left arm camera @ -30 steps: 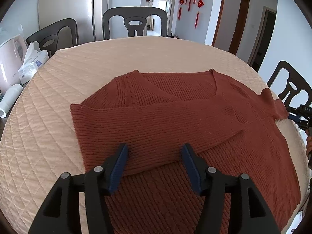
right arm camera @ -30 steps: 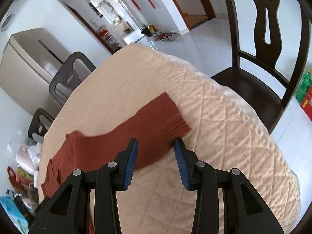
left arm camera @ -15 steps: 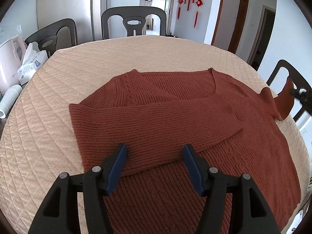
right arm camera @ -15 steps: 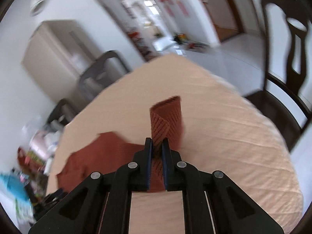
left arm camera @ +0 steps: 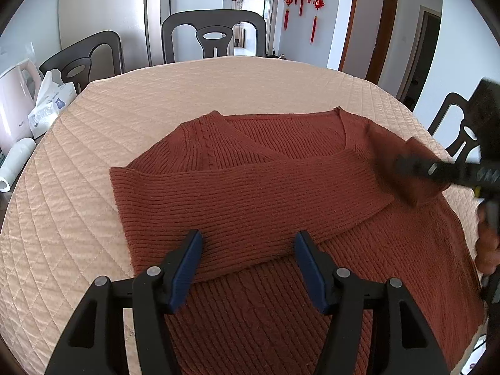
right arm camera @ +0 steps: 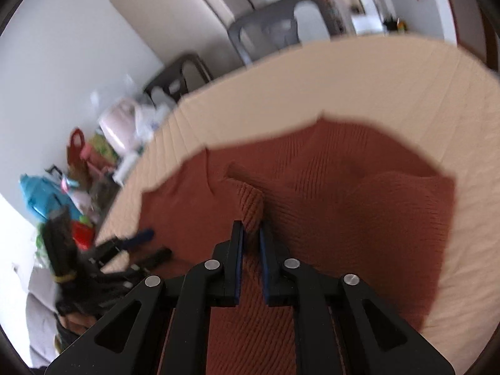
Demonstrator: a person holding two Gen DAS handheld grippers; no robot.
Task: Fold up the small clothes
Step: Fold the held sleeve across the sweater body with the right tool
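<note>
The sweater (left arm camera: 281, 206) lies flat on the quilted worktop (left arm camera: 193, 93), one sleeve (left arm camera: 250, 200) already folded across its chest; the step in hand looks like the second sleeve fold, since the right gripper (right arm camera: 251, 243) has its jaws clenched on the other sleeve's cuff (right arm camera: 251, 209), lifted over the garment's right side. The next move likely calls for carrying that cuff leftward across the chest and laying it smooth before letting go. The left gripper (left arm camera: 247, 259) hovers over the near hem with jaws released and could crowd the landing spot, while a kettle (left arm camera: 14, 106), tissue pack (left arm camera: 50, 100) and chairs (left arm camera: 214, 34) sit well apart at the far and left edges.

sweater (left arm camera: 422, 328) hem cropped, right hand-held gripper (left arm camera: 409, 165) blurred
</note>
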